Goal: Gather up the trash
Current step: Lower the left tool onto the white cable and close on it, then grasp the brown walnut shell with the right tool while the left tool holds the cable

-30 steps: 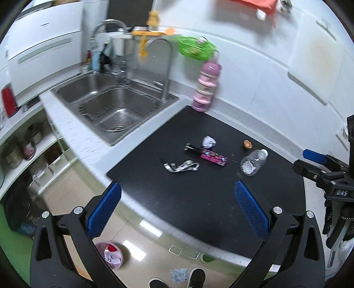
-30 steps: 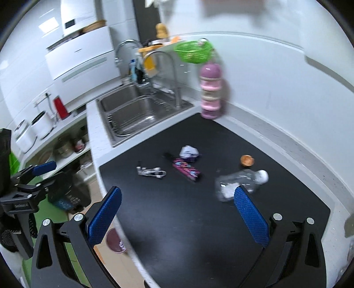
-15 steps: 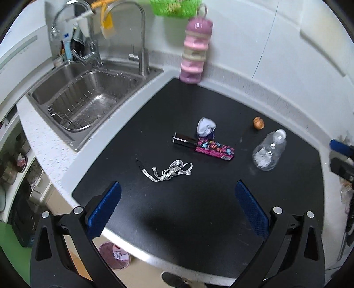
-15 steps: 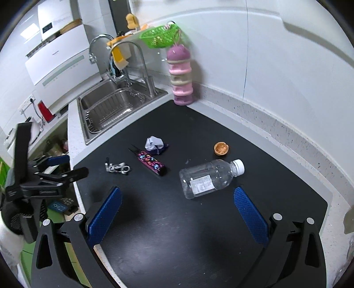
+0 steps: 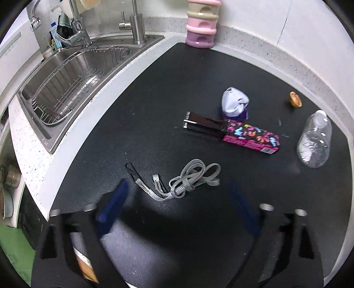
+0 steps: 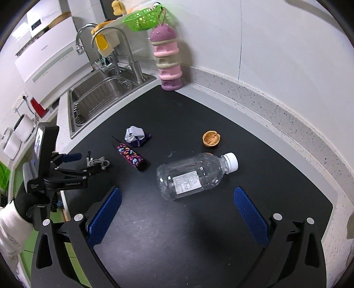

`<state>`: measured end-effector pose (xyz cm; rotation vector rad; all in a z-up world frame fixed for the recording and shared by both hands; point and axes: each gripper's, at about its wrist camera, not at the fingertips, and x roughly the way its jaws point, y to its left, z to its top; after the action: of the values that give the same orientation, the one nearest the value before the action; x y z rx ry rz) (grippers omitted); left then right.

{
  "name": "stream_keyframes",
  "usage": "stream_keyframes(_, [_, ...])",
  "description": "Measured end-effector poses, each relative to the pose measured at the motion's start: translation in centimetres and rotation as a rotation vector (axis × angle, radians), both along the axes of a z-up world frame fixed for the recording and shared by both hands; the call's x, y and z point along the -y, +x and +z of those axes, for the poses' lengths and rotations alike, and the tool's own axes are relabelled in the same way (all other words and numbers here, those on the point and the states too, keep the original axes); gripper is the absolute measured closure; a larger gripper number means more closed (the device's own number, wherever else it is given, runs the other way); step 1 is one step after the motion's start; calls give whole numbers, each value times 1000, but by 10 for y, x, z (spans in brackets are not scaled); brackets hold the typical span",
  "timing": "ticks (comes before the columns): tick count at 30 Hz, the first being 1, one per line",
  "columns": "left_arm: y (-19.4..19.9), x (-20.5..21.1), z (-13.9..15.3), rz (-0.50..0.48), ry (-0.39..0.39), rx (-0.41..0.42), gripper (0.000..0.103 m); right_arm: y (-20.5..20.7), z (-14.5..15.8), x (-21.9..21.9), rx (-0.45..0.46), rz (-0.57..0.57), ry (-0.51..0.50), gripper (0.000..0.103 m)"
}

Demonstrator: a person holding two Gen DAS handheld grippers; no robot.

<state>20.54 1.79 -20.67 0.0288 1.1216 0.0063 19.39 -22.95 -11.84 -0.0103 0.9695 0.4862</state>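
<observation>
A grey lanyard (image 5: 185,179) lies tangled on the black mat (image 5: 168,93), just ahead of my left gripper (image 5: 177,206). Its blurred jaws are closing, with nothing pressed between the pads. A clear plastic bottle (image 6: 194,175) with a white cap lies on its side, just in front of my open right gripper (image 6: 177,216). Between the two lie a colourful box (image 5: 250,135), a crumpled grey and purple wad (image 5: 234,103) and a walnut shell (image 6: 211,138). In the right wrist view the left gripper (image 6: 88,164) hovers over the lanyard (image 6: 97,161).
A steel sink (image 5: 66,84) with a wire rack and taps lies to the left of the mat. A pink stacked container (image 6: 167,59) stands at the back corner under a green basket (image 6: 143,18). The white wall curves behind, and the counter's front edge drops to the floor.
Both grippers have sunk towards the counter. The left one has closed in on the lanyard with its jaws narrower. The right one has come nearer to the bottle.
</observation>
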Motion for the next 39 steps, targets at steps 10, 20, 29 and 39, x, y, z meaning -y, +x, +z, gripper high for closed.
stream_keyframes(10, [6,-2,-1,1,-22,-3,89,14,-7,-3,-17,7,-7,6])
stream_keyframes(20, [-8,1,47,25,-75,60,89,49,-8,-10,-1,6,-34,6])
stream_keyframes(29, [-22,9,82,21,-81,113,89,108,-34,-22,-44,23,-116,6])
stream_keyframes(39, [-32,10,93,52,-86,133,89,151,-74,-33,-141,65,-167,6])
